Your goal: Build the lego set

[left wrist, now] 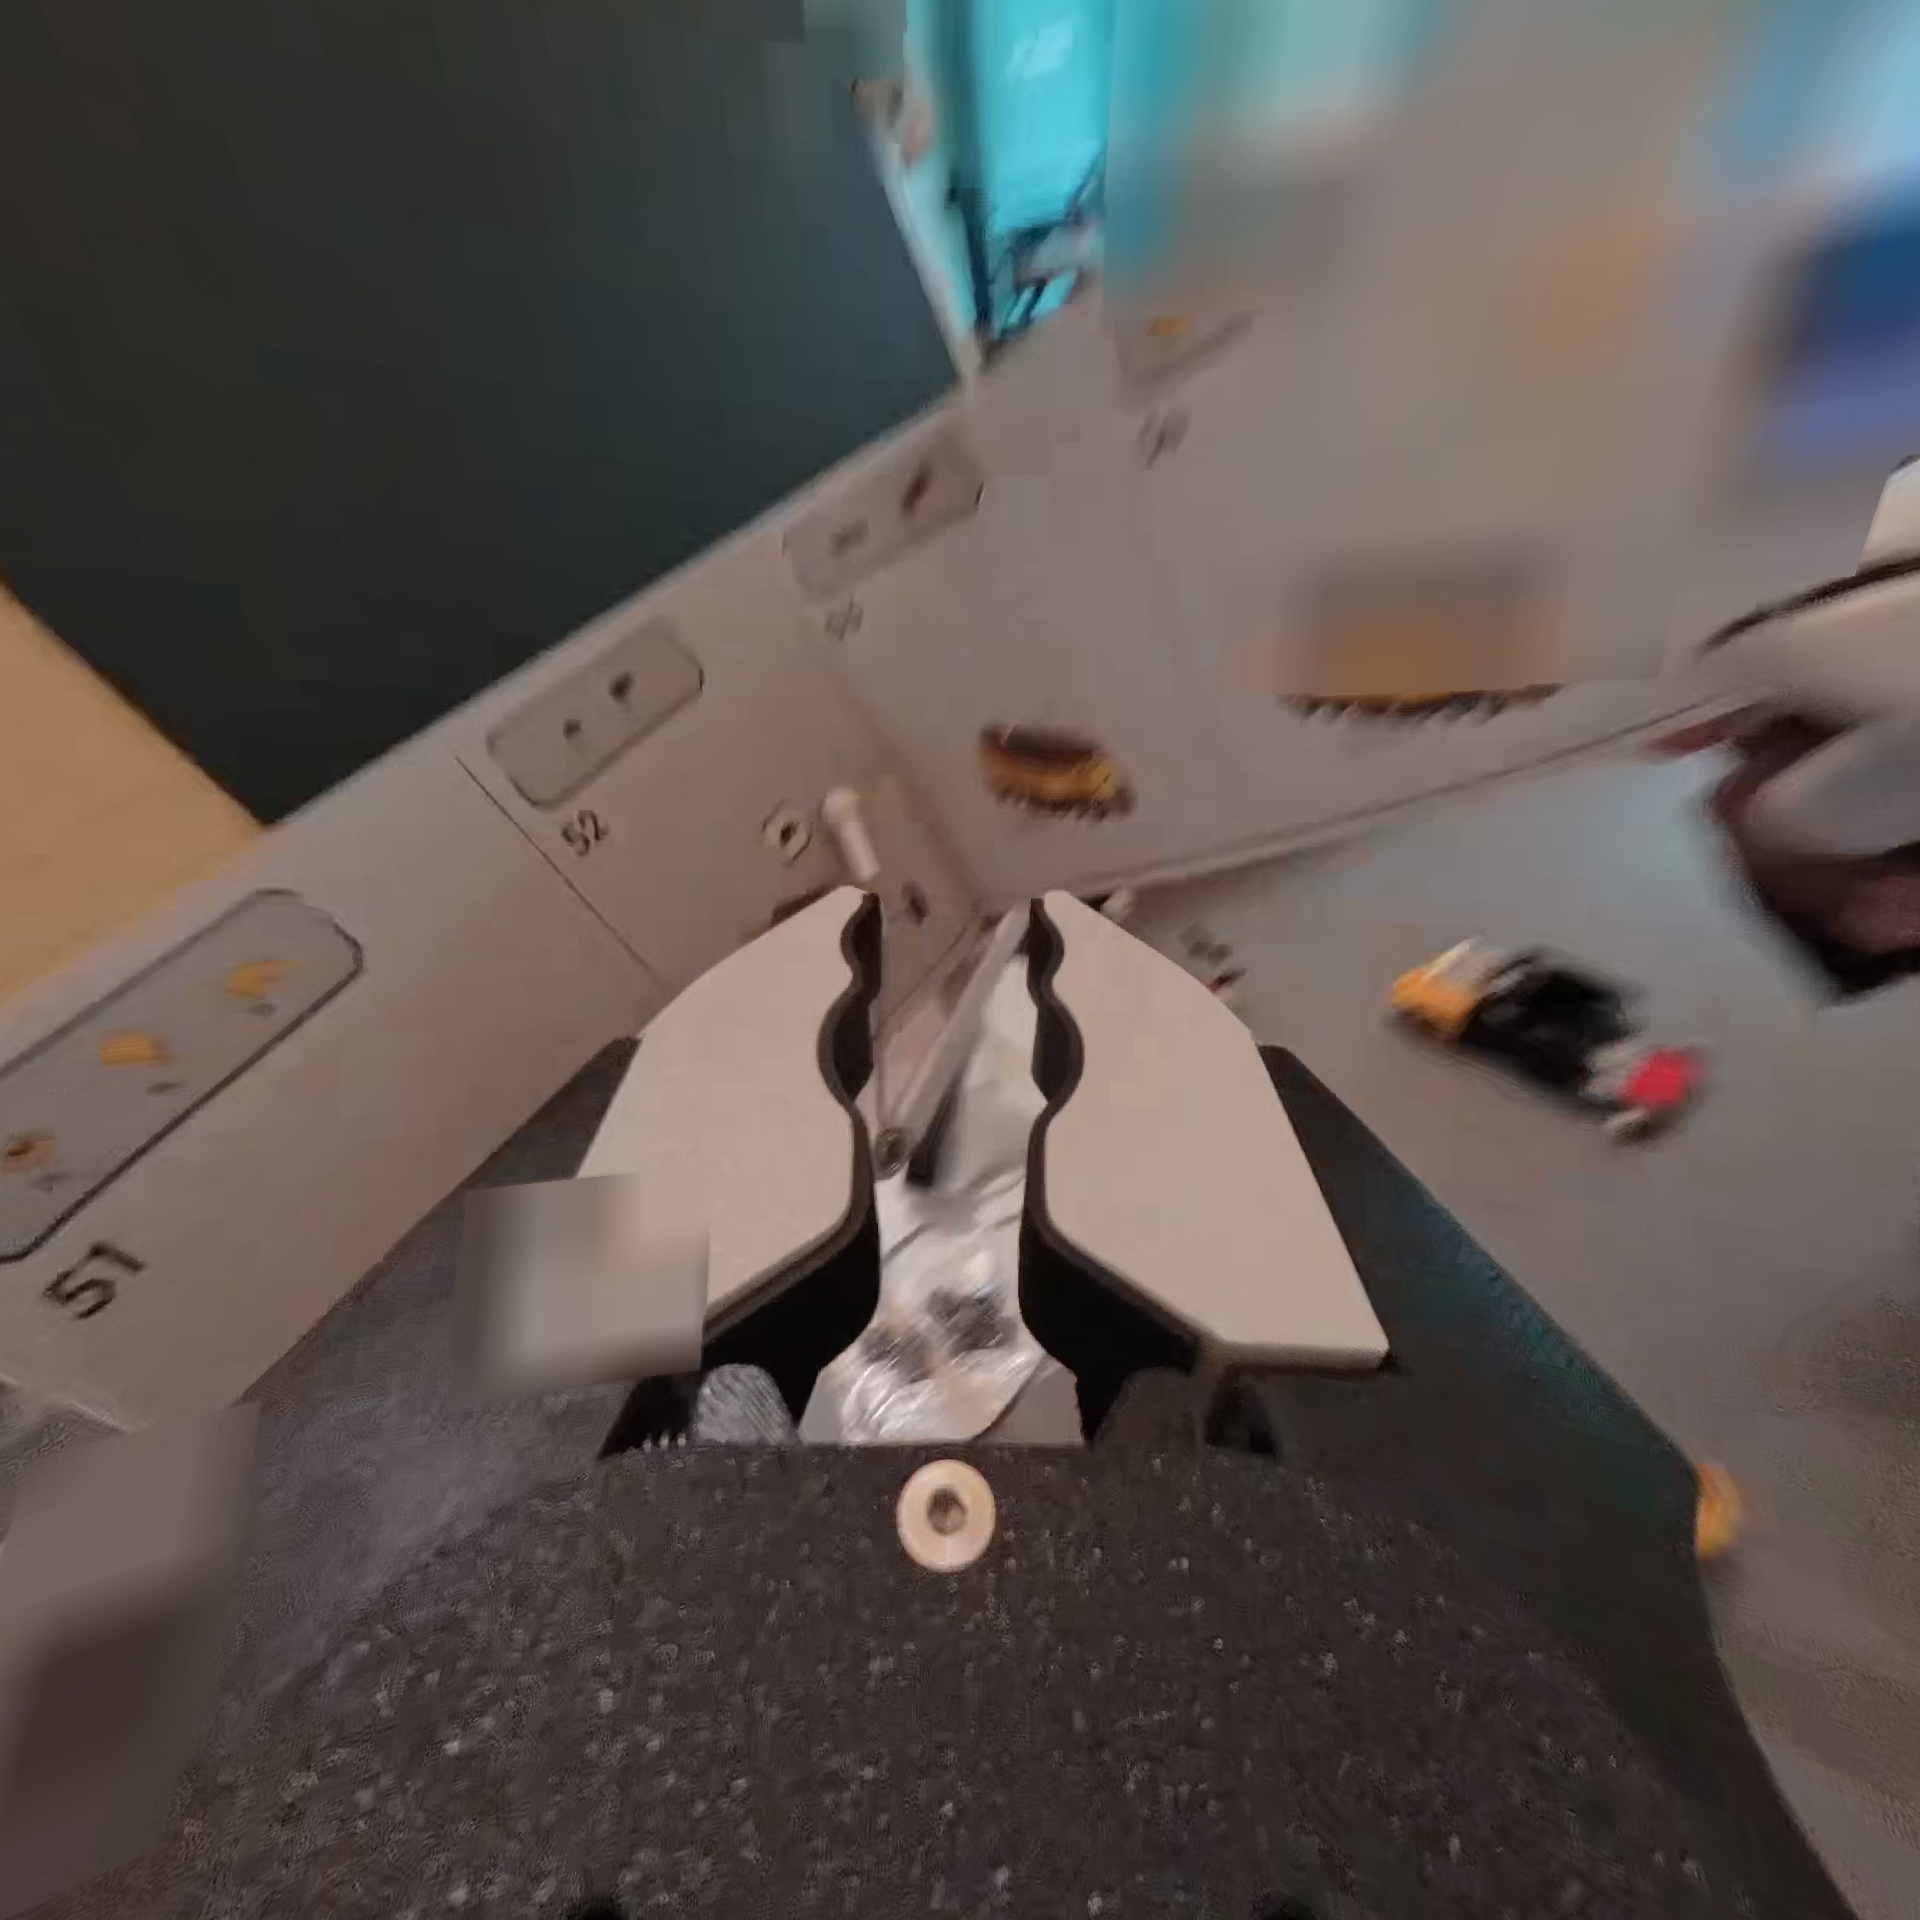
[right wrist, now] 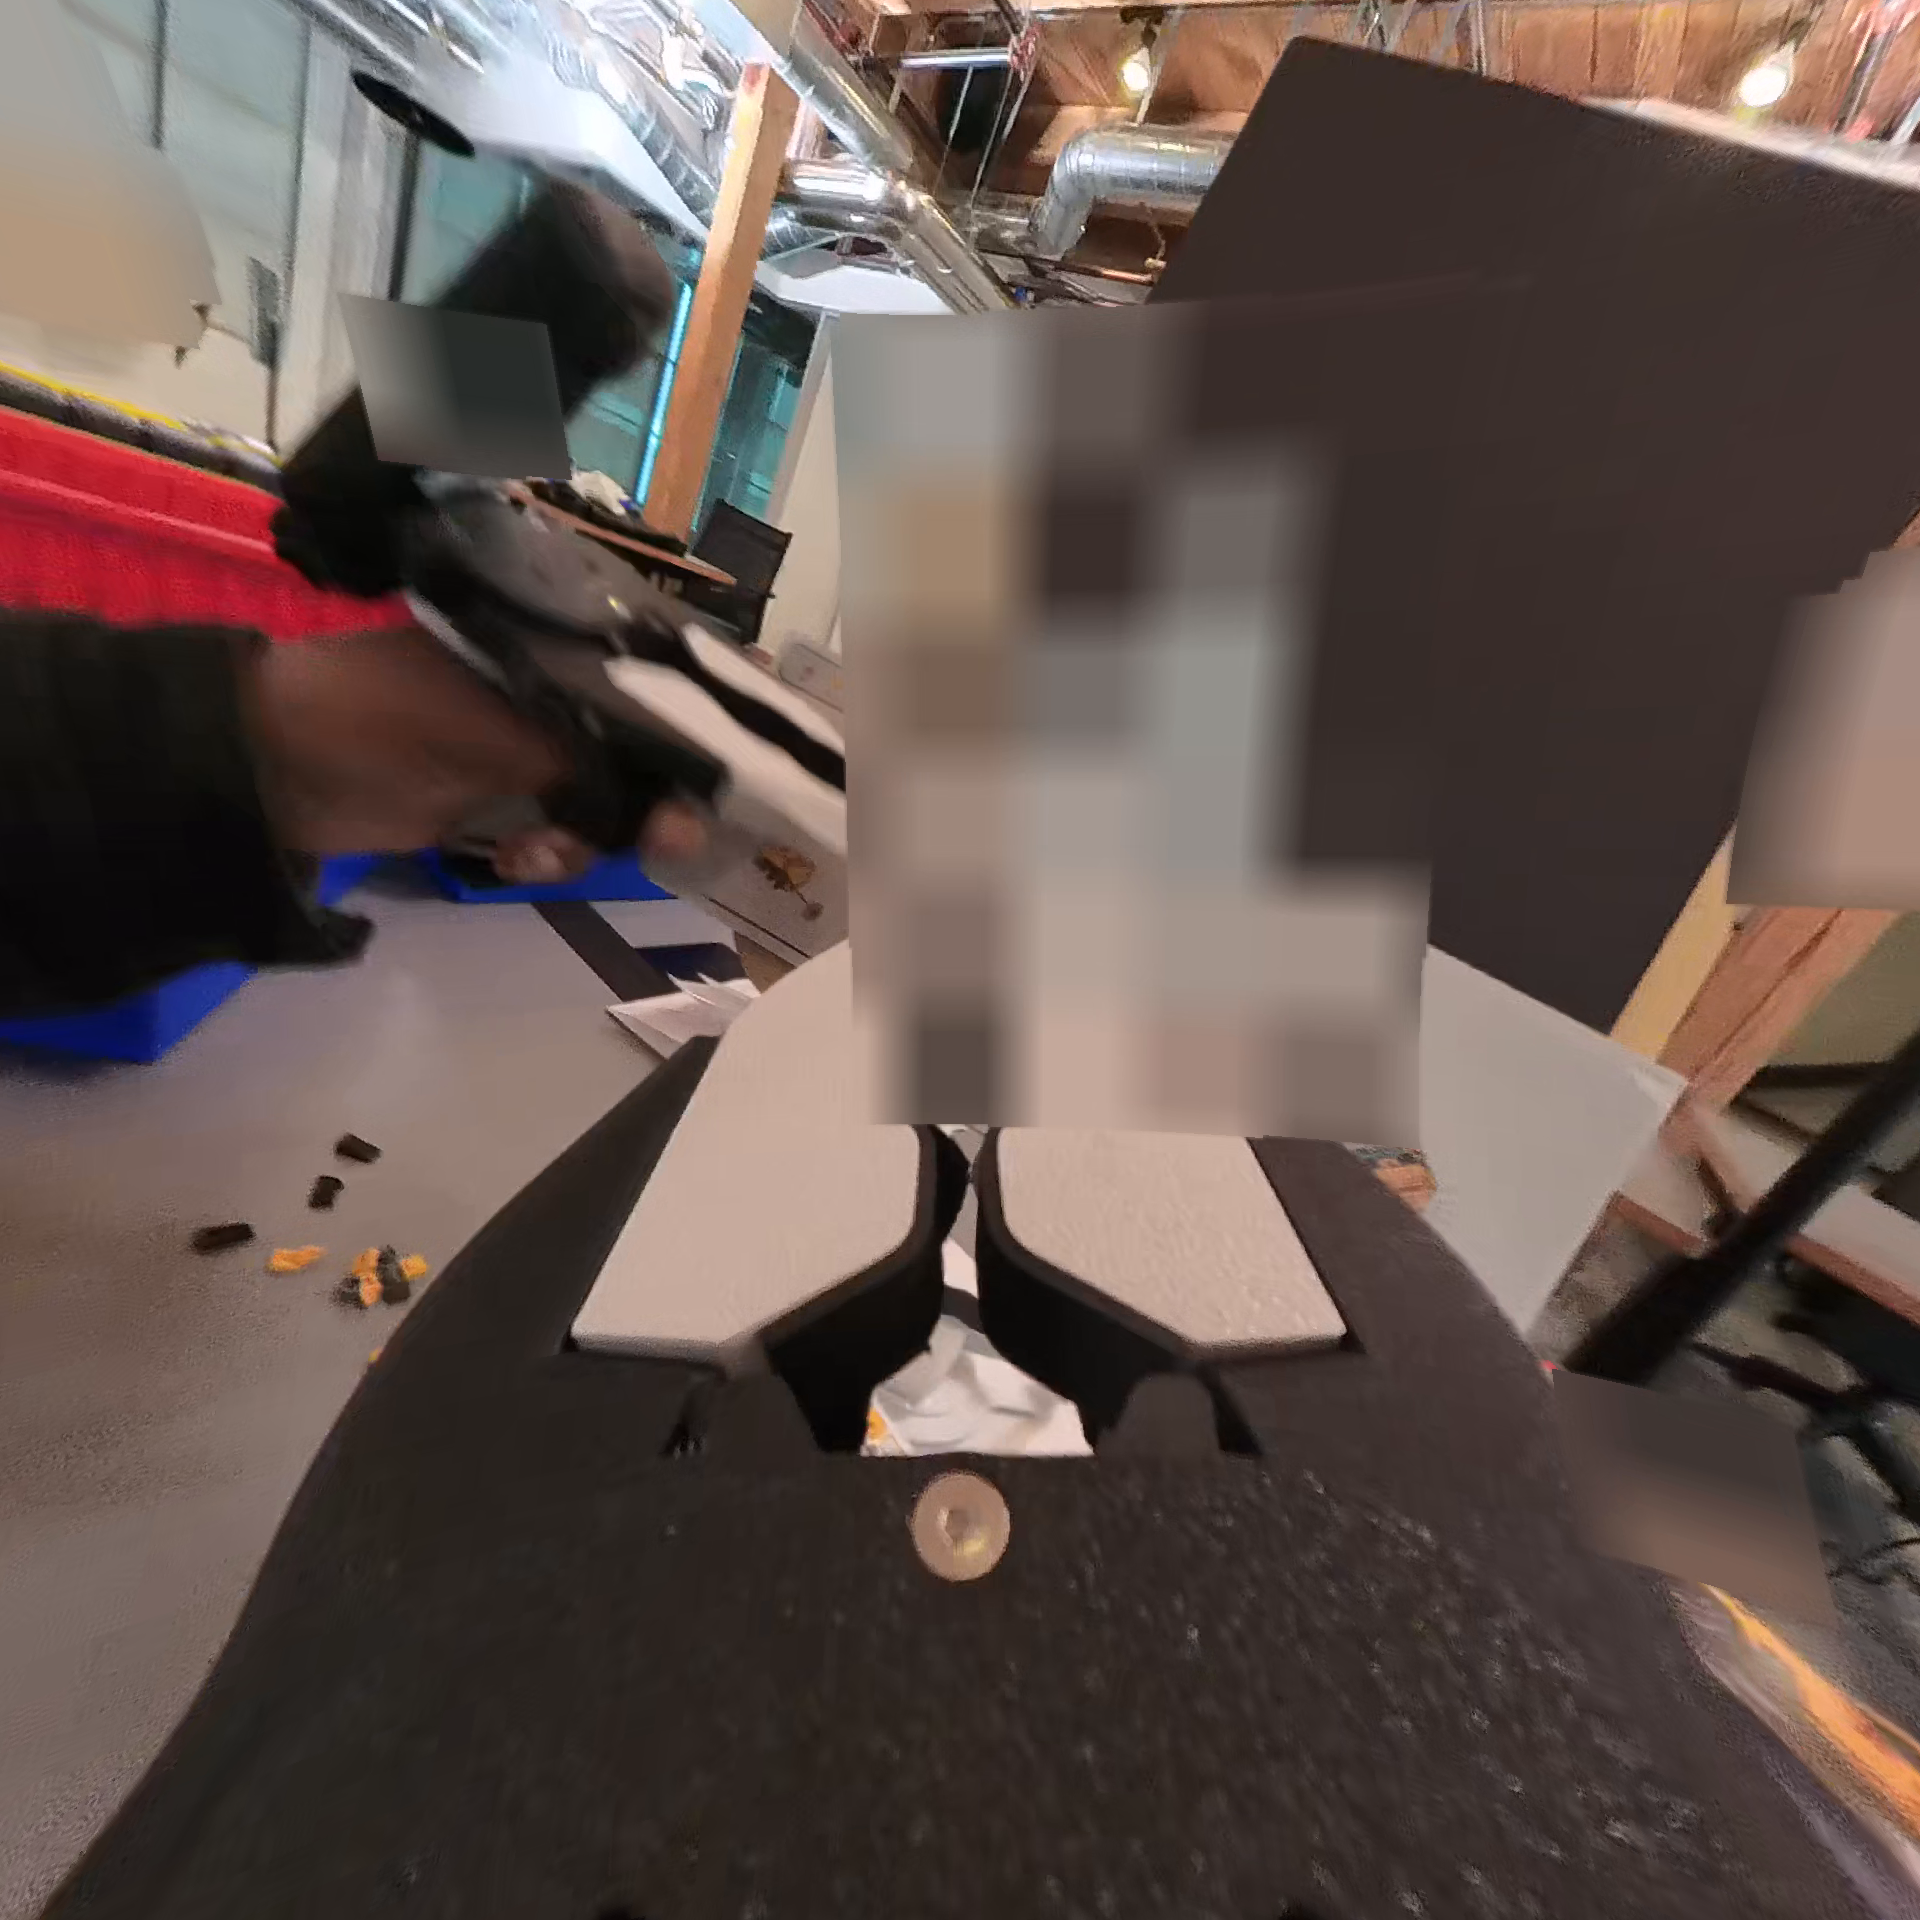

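Observation:
The open instruction booklet (left wrist: 1143, 582) lies tilted across the blurred left wrist view. My left gripper (left wrist: 956, 909) is open and empty, its fingers a short way apart just above the booklet's fold. A partly built black, yellow and red lego model (left wrist: 1538, 1039) lies on the grey table to its right. My right gripper (right wrist: 961, 1132) has its pads pressed together; a mosaic patch hides its tips. A white page of the booklet (right wrist: 1507, 1060) spreads on both sides of its fingers. It also shows at the booklet's right edge in the left wrist view (left wrist: 1808, 634).
Several loose black and orange lego pieces (right wrist: 364, 1262) lie on the grey table (right wrist: 260, 1455). A clear plastic bag (left wrist: 935, 1340) lies under my left gripper. Blue bins (right wrist: 125, 1023) stand at the far left. A hand holds the left gripper (right wrist: 727, 748).

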A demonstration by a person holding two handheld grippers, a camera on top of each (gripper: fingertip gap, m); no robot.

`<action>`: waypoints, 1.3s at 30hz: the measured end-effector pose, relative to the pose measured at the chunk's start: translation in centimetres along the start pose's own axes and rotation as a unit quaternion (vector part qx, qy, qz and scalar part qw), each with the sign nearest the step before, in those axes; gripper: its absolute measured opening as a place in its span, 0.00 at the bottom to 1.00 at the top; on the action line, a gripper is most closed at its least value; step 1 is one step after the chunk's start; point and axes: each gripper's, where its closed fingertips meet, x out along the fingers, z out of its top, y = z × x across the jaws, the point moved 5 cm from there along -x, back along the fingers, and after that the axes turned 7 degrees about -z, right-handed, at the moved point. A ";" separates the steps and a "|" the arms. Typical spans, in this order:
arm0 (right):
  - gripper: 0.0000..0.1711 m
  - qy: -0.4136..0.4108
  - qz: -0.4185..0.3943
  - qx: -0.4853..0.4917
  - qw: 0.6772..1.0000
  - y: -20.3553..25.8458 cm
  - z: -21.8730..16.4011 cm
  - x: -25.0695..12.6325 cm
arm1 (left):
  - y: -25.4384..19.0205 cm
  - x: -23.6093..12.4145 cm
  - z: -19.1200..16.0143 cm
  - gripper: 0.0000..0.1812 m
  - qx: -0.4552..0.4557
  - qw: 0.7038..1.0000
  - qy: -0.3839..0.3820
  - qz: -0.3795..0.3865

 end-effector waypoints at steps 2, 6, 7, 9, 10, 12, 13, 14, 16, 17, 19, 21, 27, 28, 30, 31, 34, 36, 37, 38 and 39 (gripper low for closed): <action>0.00 0.000 0.005 0.015 1.000 0.2 0.3 0.5 | 0.5 2.7 -1.5 0.17 0.047 0.993 0.084 0.071; 0.00 0.003 0.009 0.023 1.000 0.7 0.7 1.1 | 1.8 6.0 -3.6 0.00 0.104 0.964 0.196 0.147; 0.00 0.005 0.014 0.019 1.000 0.9 0.8 1.4 | 1.9 5.8 -3.5 0.00 0.116 0.962 0.190 0.159; 0.00 0.010 0.036 0.015 0.999 1.7 1.0 2.1 | 2.3 4.2 -3.4 0.01 0.065 0.973 0.148 0.164; 0.00 0.013 0.048 0.011 0.999 2.3 1.2 2.7 | 2.6 3.1 -3.6 0.02 0.024 0.981 0.111 0.159; 0.00 0.033 0.079 -0.005 0.996 4.1 1.2 4.5 | 3.0 0.6 -4.9 0.03 -0.070 0.987 0.036 0.144; 0.00 0.040 0.092 -0.010 0.995 5.3 1.1 5.7 | 3.0 -0.2 -5.8 0.03 -0.121 0.985 -0.006 0.124; 0.00 0.049 0.108 -0.013 0.993 6.7 0.8 6.9 | 2.9 -0.8 -6.8 0.03 -0.176 0.978 -0.050 0.100; 0.00 0.076 0.125 -0.035 0.989 9.5 -0.3 9.6 | 2.6 -1.4 -8.5 0.02 -0.271 0.952 -0.134 0.045; 0.00 0.081 0.124 -0.052 0.988 10.6 -0.9 10.9 | 2.4 -1.5 -9.3 0.02 -0.304 0.937 -0.170 0.027; 0.00 0.106 0.122 -0.073 0.984 12.3 -2.6 13.4 | 2.2 -1.3 -10.4 0.02 -0.361 0.902 -0.235 -0.012; 0.00 0.134 0.116 -0.080 0.981 13.2 -4.1 15.6 | 2.3 -1.0 -11.4 0.01 -0.412 0.865 -0.281 -0.052; 0.02 0.174 0.108 -0.092 0.975 13.7 -5.3 19.2 | 2.4 -0.8 -12.1 0.01 -0.433 0.839 -0.317 -0.088; 0.03 0.179 0.126 -0.093 0.971 14.3 -5.1 19.4 | 2.4 -0.8 -12.1 0.01 -0.425 0.845 -0.315 -0.082; 0.08 0.173 0.165 -0.095 0.966 15.4 -4.3 19.5 | 2.5 -0.8 -12.0 0.01 -0.416 0.850 -0.314 -0.082; 0.15 0.160 0.207 -0.090 0.961 16.2 -3.7 19.2 | 2.5 -0.8 -11.9 0.01 -0.417 0.849 -0.313 -0.082; 0.16 0.057 0.308 -0.029 0.949 16.0 0.8 15.9 | 2.5 -0.9 -11.8 0.01 -0.412 0.854 -0.309 -0.070; 0.12 0.000 0.257 -0.012 0.966 11.6 3.8 14.4 | 2.5 -0.9 -11.8 0.01 -0.414 0.854 -0.308 -0.069; 0.10 -0.006 0.212 -0.020 0.977 8.5 4.4 14.2 | 2.5 -0.9 -11.8 0.01 -0.415 0.853 -0.308 -0.069; 0.07 0.002 0.159 -0.042 0.986 5.0 4.2 14.3 | 2.6 -0.9 -11.8 0.01 -0.417 0.852 -0.309 -0.068; 0.04 0.021 0.109 -0.080 0.991 1.7 3.2 14.5 | 2.6 -0.8 -11.8 0.01 -0.418 0.852 -0.309 -0.066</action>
